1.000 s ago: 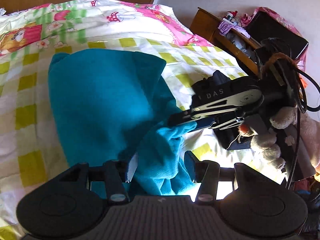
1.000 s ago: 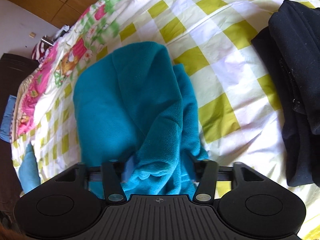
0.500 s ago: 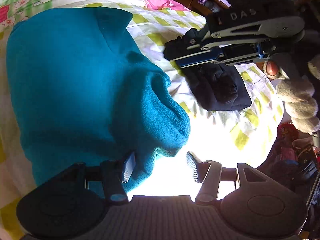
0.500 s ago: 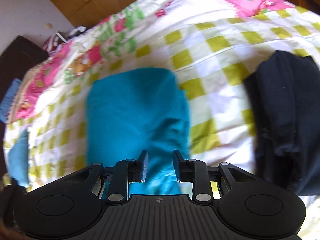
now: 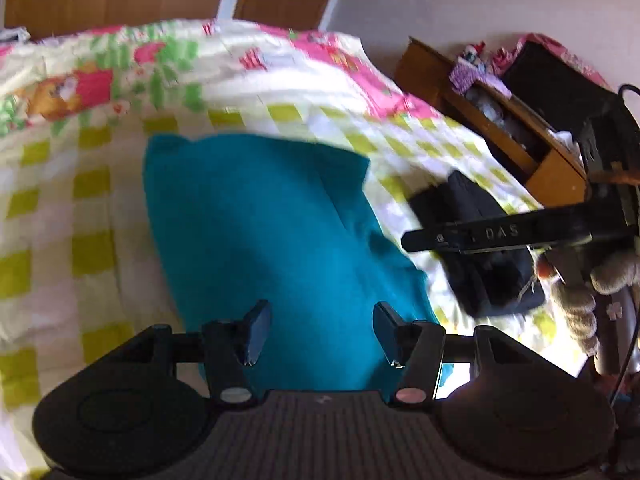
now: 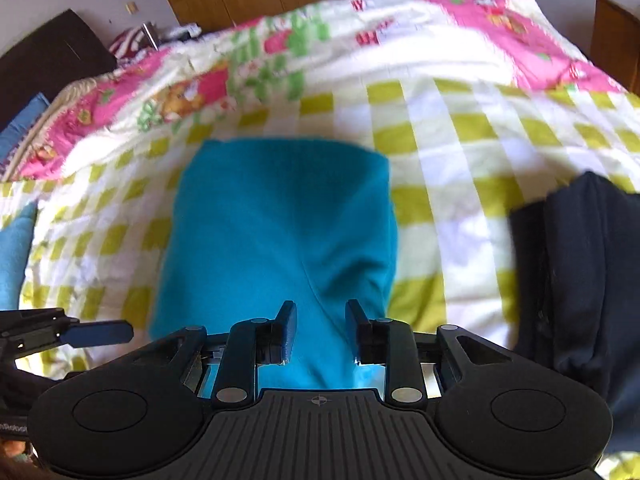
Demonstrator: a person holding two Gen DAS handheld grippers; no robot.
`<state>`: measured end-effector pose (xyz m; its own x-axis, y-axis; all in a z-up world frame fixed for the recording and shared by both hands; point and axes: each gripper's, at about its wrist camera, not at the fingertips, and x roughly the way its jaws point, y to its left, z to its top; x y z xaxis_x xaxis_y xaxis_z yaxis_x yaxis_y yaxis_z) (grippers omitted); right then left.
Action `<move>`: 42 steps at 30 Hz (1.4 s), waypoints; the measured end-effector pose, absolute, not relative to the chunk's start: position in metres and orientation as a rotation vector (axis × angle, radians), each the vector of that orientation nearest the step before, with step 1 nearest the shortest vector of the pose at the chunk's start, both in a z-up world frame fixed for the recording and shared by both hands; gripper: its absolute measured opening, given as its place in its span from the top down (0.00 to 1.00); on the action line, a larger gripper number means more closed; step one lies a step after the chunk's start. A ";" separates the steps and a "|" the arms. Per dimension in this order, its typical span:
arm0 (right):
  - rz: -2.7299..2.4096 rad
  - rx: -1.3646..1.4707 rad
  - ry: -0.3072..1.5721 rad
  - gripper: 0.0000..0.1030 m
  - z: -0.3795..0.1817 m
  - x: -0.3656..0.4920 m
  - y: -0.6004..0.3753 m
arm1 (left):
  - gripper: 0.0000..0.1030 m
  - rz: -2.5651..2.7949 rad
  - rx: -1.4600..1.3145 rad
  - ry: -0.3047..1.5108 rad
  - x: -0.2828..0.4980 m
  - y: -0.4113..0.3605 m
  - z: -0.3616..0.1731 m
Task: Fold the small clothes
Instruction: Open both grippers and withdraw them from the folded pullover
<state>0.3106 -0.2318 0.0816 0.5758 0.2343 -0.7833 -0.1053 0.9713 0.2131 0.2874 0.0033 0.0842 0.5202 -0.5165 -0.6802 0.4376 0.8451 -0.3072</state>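
A teal fleece garment (image 5: 272, 232) lies folded into a rough rectangle on the checked bedspread (image 5: 92, 216). My left gripper (image 5: 322, 334) hovers over its near edge, open, with nothing between the fingers. In the right wrist view the same teal garment (image 6: 280, 220) lies flat ahead. My right gripper (image 6: 322, 332) is above its near end with the jaws partly open and empty. The right gripper (image 5: 440, 236) shows side-on at the right of the left wrist view. A blue fingertip of the left gripper (image 6: 100, 332) pokes in at the left.
A folded dark garment (image 6: 580, 280) lies on the bed to the right of the teal one, also dark garment (image 5: 480, 248). Another teal cloth (image 6: 12, 256) sits at the left edge. A wooden shelf (image 5: 500, 132) and a plush toy (image 5: 580, 300) stand beside the bed.
Both grippers let go of the teal garment's folded end and pulled back and up. The garment now lies flat. The right gripper's jaws narrowed from wide to partly open.
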 end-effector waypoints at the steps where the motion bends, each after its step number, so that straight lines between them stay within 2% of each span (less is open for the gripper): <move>1: 0.219 0.169 0.902 0.73 0.082 0.323 -0.228 | 0.32 -0.535 -0.094 0.802 0.302 0.004 0.085; 5: 0.235 0.209 0.832 0.74 0.056 0.374 -0.212 | 0.32 -0.455 -0.071 0.699 0.365 0.001 0.061; 10: 0.146 0.193 0.869 0.77 -0.006 0.395 -0.218 | 0.30 -0.369 0.054 0.797 0.416 -0.012 -0.004; 12: 0.143 0.229 0.846 0.78 -0.009 0.386 -0.225 | 0.29 -0.382 0.064 0.773 0.413 -0.012 -0.008; 14: 0.108 0.264 0.814 0.78 0.006 0.371 -0.229 | 0.29 -0.379 0.057 0.744 0.398 -0.006 0.004; 16: 0.120 0.240 0.753 0.72 0.024 0.343 -0.228 | 0.29 -0.372 0.015 0.725 0.384 0.004 0.015; 18: 0.140 0.185 0.719 0.72 0.035 0.304 -0.222 | 0.29 -0.391 -0.026 0.707 0.360 0.015 0.021; 23: 0.115 0.109 0.788 0.72 0.005 0.237 -0.224 | 0.28 -0.415 0.017 0.708 0.278 0.009 0.010; 26: 0.062 0.133 0.801 0.76 -0.029 0.232 -0.233 | 0.27 -0.384 0.069 0.817 0.252 -0.008 -0.015; 29: 0.049 0.218 0.739 0.75 -0.011 0.203 -0.234 | 0.27 -0.325 0.134 0.780 0.213 -0.015 -0.011; 31: 0.039 0.194 0.680 0.68 0.000 0.173 -0.229 | 0.27 -0.309 0.102 0.772 0.187 -0.013 0.000; 33: 0.027 0.236 0.716 0.67 -0.004 0.157 -0.231 | 0.24 -0.312 0.101 0.796 0.168 -0.013 -0.001; 37: -0.002 0.297 0.751 0.67 -0.003 0.148 -0.235 | 0.25 -0.272 0.082 0.898 0.161 -0.010 -0.014; 42: 0.059 0.228 0.653 0.67 0.020 0.105 -0.222 | 0.24 -0.292 0.046 0.847 0.120 -0.014 0.000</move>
<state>0.1049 -0.2216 0.0204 0.7933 0.1257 -0.5958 0.0171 0.9734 0.2283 0.1198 -0.0137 0.0002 0.6246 -0.2361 -0.7444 0.2727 0.9591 -0.0754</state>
